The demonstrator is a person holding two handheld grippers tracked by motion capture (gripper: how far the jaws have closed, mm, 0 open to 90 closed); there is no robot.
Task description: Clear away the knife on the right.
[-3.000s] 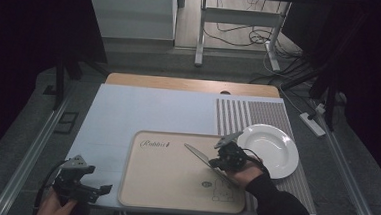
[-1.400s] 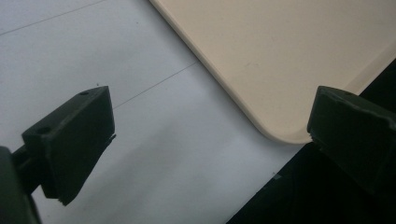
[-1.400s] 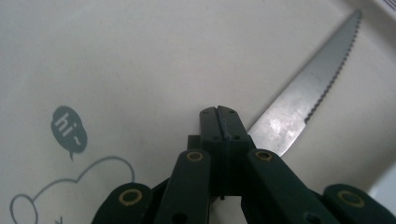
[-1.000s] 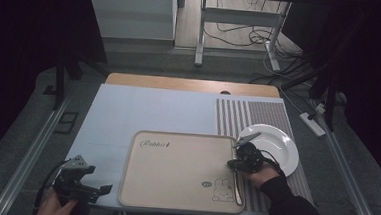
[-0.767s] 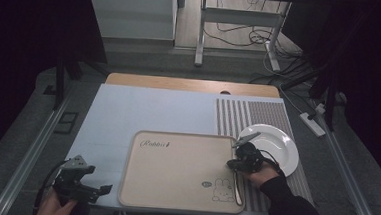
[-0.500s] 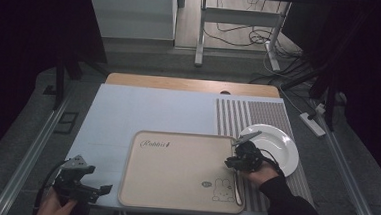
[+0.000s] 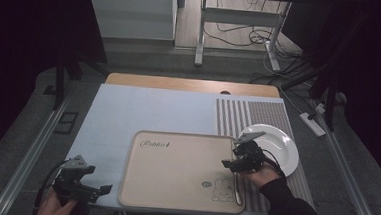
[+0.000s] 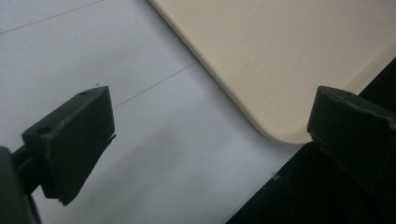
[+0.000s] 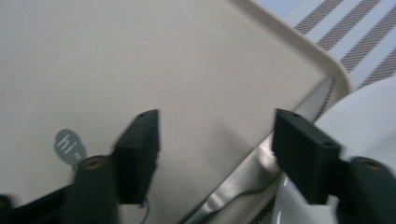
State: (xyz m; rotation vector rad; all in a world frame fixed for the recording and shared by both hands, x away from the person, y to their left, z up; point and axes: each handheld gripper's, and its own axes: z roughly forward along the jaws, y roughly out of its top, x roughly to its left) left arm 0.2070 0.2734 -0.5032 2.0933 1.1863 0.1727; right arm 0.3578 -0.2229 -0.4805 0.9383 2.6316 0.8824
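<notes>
A beige tray (image 7: 174, 176) with a rabbit print lies at the table's near middle. A silver knife (image 7: 237, 188) rests along its right rim, also seen as the knife (image 9: 243, 179) below the gap of my right gripper (image 9: 215, 144). That gripper's jaws have just been opening; the pads stand apart from the blade. From above, my right gripper (image 7: 231, 161) hovers over the tray's right edge beside a white plate (image 7: 276, 145). At the table's near left corner my left gripper (image 7: 101, 188) stays open and holds nothing, and its own view has the left gripper (image 8: 210, 140) by the tray corner (image 8: 280, 60).
A grey striped mat (image 7: 248, 116) lies under the plate at the table's right. A pale blue surface (image 7: 143, 109) covers the left and far part of the table. Metal rails run along both table sides, and cables lie on the floor beyond.
The right gripper carried the knife from the tray's middle to its right rim, laid it there and opened its jaws. The left gripper has stayed put.
</notes>
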